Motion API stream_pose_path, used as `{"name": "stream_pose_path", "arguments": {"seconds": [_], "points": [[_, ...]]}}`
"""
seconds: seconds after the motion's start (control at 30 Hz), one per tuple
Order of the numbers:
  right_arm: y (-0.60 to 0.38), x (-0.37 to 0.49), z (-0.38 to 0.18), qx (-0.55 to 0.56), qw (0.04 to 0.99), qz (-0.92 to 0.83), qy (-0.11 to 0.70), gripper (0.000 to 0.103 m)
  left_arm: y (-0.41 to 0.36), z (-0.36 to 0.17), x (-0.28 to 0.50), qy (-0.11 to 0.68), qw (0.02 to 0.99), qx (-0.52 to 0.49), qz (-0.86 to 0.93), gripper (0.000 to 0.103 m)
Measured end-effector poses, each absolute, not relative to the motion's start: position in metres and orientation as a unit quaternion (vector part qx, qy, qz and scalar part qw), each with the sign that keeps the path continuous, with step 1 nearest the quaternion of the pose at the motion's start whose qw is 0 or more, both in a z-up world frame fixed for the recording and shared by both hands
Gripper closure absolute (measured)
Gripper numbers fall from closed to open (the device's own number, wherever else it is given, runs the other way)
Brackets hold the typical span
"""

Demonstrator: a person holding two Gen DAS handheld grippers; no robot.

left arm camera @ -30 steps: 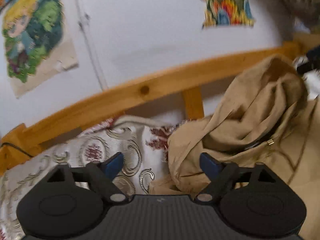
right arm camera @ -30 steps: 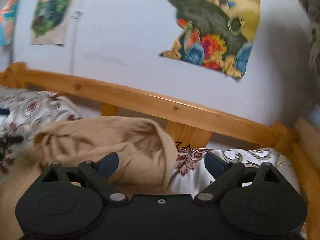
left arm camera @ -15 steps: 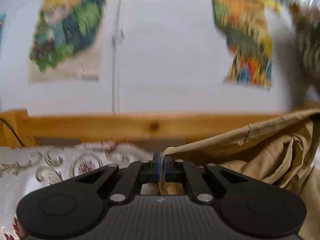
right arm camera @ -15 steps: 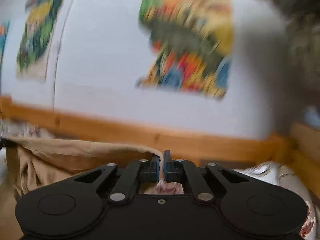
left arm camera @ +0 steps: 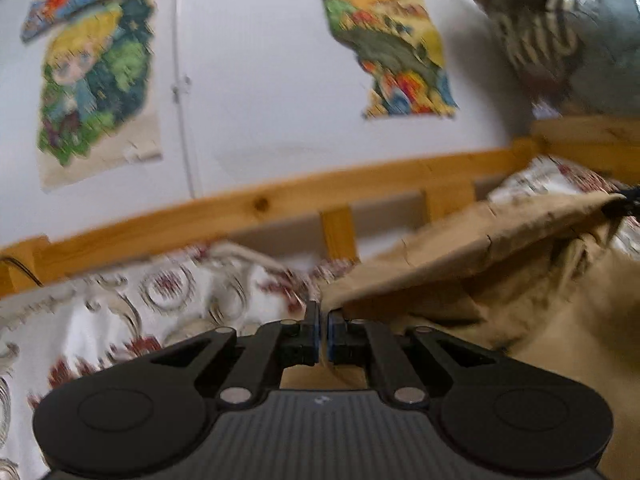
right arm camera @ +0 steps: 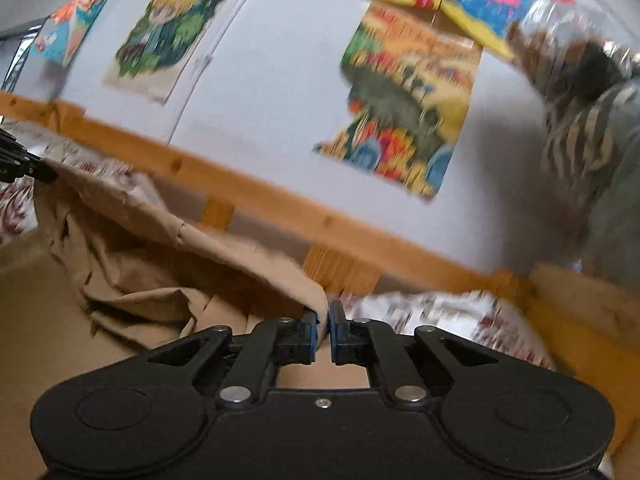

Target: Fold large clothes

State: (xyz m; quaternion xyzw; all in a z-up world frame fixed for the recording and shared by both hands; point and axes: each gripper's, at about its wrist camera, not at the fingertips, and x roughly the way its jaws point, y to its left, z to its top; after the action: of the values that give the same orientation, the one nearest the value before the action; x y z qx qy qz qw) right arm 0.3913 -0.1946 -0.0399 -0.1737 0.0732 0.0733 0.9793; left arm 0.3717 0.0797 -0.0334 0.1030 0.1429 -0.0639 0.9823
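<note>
Jaws of both left gripper (left arm camera: 322, 334) and right gripper (right arm camera: 324, 336) are clamping the tan garment (left arm camera: 472, 256) edge stretched over the patterned bedsheet (left arm camera: 132, 312), right one just loosening, so that corner is probably risking slipping.

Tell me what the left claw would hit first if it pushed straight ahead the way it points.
The left claw, shut on the tan garment's edge, points over the patterned bedsheet toward the wooden bed rail. Probably the sheet first, then the rail; depth is unclear.
</note>
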Motion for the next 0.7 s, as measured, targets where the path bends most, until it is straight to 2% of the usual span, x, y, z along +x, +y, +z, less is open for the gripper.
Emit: {"name": "stream_pose_path", "arguments": {"seconds": [0.1, 0.13, 0.17, 0.23, 0.3, 0.33, 0.43, 0.5, 0.57, 0.7], "points": [[-0.201, 0.384, -0.043, -0.160, 0.975, 0.096, 0.118, 0.072, 0.090, -0.036, 0.366, 0.191, 0.972, 0.088, -0.102, 0.090], [-0.206, 0.380, -0.043, -0.157, 0.972, 0.111, 0.132, 0.070, 0.095, -0.036, 0.364, 0.208, 0.968, 0.081, -0.114, 0.080], [-0.210, 0.376, -0.042, -0.155, 0.969, 0.127, 0.146, 0.064, 0.100, -0.036, 0.362, 0.233, 0.960, 0.072, -0.134, 0.058], [-0.221, 0.368, -0.039, -0.140, 0.961, 0.165, 0.173, 0.049, 0.112, -0.036, 0.355, 0.260, 0.951, 0.050, -0.159, 0.035], [-0.233, 0.362, -0.033, -0.126, 0.953, 0.197, 0.193, 0.032, 0.123, -0.031, 0.350, 0.271, 0.947, 0.029, -0.168, 0.030], [-0.239, 0.359, -0.030, -0.118, 0.951, 0.205, 0.201, 0.030, 0.127, -0.029, 0.349, 0.276, 0.946, 0.014, -0.170, 0.028], [-0.258, 0.364, -0.013, -0.060, 0.950, 0.217, 0.216, 0.027, 0.140, -0.016, 0.359, 0.264, 0.949, -0.043, -0.168, 0.024], [-0.266, 0.380, -0.002, -0.005, 0.953, 0.216, 0.214, 0.022, 0.140, -0.010, 0.380, 0.259, 0.946, -0.078, -0.179, 0.021], [-0.269, 0.408, 0.002, 0.052, 0.943, 0.236, 0.229, 0.021, 0.133, -0.008, 0.408, 0.268, 0.936, -0.093, -0.207, 0.017], [-0.249, 0.457, -0.006, 0.060, 0.921, 0.275, 0.267, 0.021, 0.109, -0.024, 0.459, 0.339, 0.905, -0.065, -0.249, 0.016]]}}
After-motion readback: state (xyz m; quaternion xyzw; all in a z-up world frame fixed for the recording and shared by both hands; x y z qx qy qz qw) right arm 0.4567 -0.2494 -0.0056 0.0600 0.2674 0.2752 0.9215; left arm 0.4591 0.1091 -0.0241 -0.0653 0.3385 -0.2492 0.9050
